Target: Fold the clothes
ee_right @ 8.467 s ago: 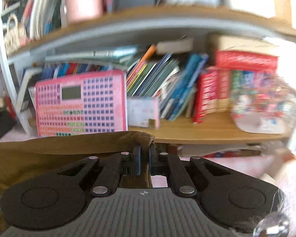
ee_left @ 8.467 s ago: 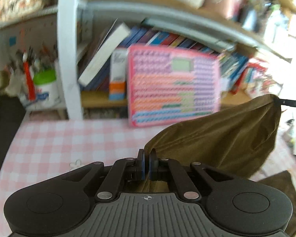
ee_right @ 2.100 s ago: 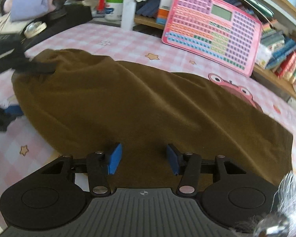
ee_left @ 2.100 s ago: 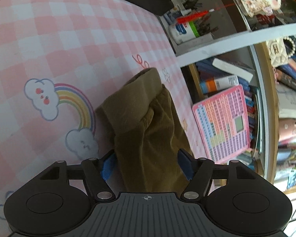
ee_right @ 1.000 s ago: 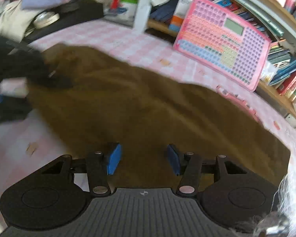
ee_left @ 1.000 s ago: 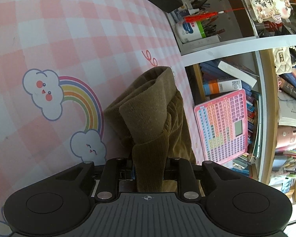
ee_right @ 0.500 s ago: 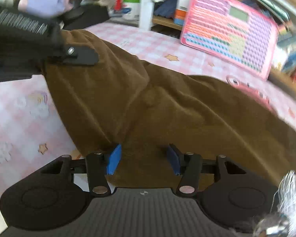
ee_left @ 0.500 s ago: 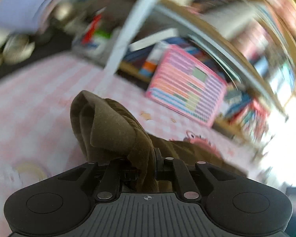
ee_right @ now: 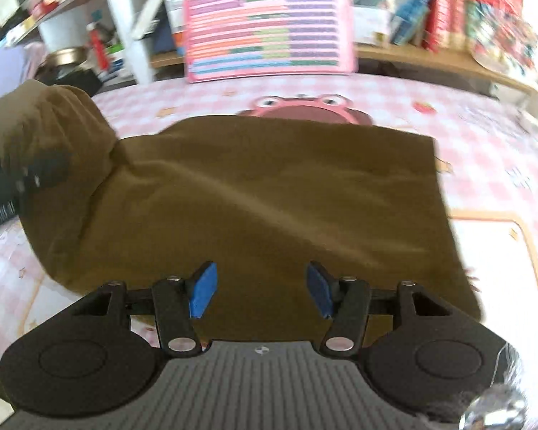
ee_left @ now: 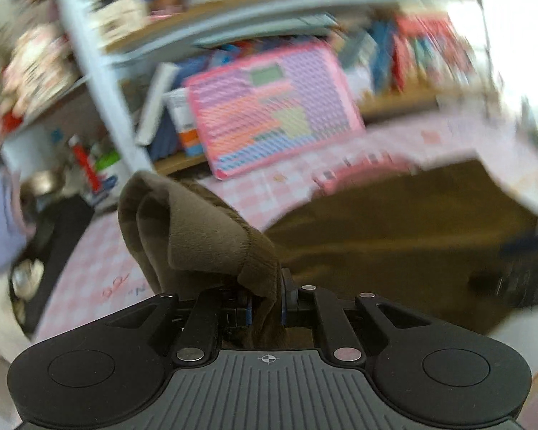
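A brown garment (ee_right: 269,186) lies spread flat on the pink checked tablecloth (ee_right: 484,150). Its left end is lifted into a bunched peak (ee_right: 50,125). In the left wrist view my left gripper (ee_left: 265,297) is shut on that bunched end (ee_left: 197,236), which stands up over the fingers, while the rest of the cloth trails away to the right. The right wrist view shows the left gripper (ee_right: 28,175) as a dark blur at the left edge. My right gripper (ee_right: 260,286) hovers open over the garment's near edge, its blue pads (ee_right: 202,288) clear of the cloth.
A pink toy keyboard (ee_right: 269,25) leans against a bookshelf (ee_right: 430,7) packed with books behind the table. A white shelf post (ee_right: 122,18), jars and dark items stand at the back left. A pink pig print (ee_right: 301,107) shows just beyond the garment.
My left gripper rolled upright and rose, carrying the garment's end up and over towards the right. My right gripper slid sideways along the near edge and stayed open.
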`<state>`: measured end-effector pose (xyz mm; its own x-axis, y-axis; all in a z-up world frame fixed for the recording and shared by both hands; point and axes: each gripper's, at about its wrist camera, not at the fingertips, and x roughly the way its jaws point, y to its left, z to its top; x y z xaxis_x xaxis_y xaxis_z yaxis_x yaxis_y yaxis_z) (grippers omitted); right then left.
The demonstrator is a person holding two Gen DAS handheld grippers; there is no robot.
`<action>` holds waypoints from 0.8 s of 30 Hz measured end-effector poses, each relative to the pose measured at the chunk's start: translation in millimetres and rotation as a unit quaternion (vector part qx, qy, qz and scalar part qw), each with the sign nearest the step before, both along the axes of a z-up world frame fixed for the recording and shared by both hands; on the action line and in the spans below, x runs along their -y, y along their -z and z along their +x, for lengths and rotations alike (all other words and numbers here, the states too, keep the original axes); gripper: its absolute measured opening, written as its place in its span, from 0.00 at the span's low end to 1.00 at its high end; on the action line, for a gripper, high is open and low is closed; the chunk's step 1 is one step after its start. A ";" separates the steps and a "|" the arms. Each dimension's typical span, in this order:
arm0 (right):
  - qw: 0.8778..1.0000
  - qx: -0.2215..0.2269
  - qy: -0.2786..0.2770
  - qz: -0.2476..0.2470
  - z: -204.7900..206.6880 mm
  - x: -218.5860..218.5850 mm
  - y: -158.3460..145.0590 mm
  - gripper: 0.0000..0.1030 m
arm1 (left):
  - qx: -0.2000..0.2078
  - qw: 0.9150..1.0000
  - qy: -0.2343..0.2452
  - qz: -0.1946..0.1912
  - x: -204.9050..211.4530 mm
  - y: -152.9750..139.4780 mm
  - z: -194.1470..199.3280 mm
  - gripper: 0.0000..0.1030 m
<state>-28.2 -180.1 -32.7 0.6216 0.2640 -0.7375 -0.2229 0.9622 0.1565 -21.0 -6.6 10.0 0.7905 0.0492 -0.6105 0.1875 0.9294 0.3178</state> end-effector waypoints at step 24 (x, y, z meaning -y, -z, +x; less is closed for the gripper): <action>0.966 -0.119 -0.064 0.222 69.7 31.1 4.9 0.77 | -0.006 0.869 -0.295 -0.397 -53.8 -11.6 -86.3 0.90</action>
<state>41.5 -211.2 -37.5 0.3899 0.6510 -0.6513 -0.2433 0.7550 0.6089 -107.3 47.2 21.6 0.7638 0.0033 -0.6454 -0.3969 0.7910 -0.4656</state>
